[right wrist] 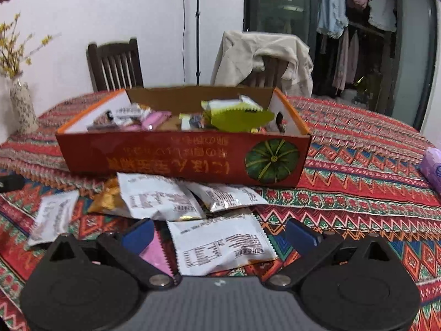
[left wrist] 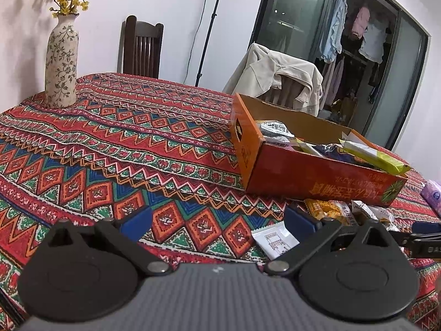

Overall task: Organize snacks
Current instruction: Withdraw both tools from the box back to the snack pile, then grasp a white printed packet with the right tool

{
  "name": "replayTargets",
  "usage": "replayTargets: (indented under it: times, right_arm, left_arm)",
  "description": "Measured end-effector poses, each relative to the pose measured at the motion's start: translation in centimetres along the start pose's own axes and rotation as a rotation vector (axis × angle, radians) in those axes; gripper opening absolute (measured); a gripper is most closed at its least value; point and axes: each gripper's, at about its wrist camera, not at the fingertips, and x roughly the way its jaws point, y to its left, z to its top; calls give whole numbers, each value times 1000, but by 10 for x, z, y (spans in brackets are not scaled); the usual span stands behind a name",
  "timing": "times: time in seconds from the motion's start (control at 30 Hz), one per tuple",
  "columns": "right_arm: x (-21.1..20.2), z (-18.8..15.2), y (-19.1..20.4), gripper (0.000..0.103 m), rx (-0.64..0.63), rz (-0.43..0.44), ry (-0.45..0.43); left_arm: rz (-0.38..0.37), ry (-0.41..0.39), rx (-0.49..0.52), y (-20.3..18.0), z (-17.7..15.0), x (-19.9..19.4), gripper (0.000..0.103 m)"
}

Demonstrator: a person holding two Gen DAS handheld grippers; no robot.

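Note:
An orange cardboard box [right wrist: 154,151] with a pumpkin picture stands on the patterned tablecloth and holds several snack packets, among them a yellow-green one [right wrist: 239,118]. The box also shows in the left wrist view [left wrist: 303,173]. Several white snack packets [right wrist: 154,198] and a pink one [right wrist: 155,253] lie loose in front of it. My right gripper [right wrist: 219,234] is open, low over a white packet [right wrist: 220,245]. My left gripper [left wrist: 217,220] is open and empty over the cloth, left of a white packet [left wrist: 275,240] and an orange packet [left wrist: 325,209].
A flowered vase [left wrist: 62,60] with yellow blossoms stands at the table's far left. Two chairs stand behind the table, one draped with a beige jacket [left wrist: 278,77]. A purple tissue pack [right wrist: 432,165] lies at the right. The right gripper's tip [left wrist: 424,237] shows at the left view's right edge.

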Motion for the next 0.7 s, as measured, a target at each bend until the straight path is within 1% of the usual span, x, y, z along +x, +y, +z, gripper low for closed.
replayTargets:
  times: [0.07, 0.1, 0.27, 0.53, 0.6, 0.67, 0.7]
  right_arm:
    - [13, 0, -3, 101, 4, 12, 46]
    - [19, -1, -3, 103, 8, 14, 64]
    - [24, -7, -3, 103, 3, 16, 30]
    - [21, -7, -5, 102, 6, 27, 22]
    - [17, -9, -4, 91, 2, 32, 3]
    - [13, -11, -3, 83, -1, 35, -14]
    - [11, -11, -2, 77, 0, 35, -19]
  left_arm:
    - [3, 0, -3, 0, 0, 0, 103]
    - [5, 0, -4, 0, 0, 0, 103]
    - [13, 9, -5, 1, 0, 3, 103]
    - [25, 9, -9, 1, -1, 4, 103]
    - [25, 10, -9, 1, -1, 4, 103]
    - [25, 10, -9, 1, -1, 4, 103]
    - [25, 11, -9, 1, -1, 4, 103]
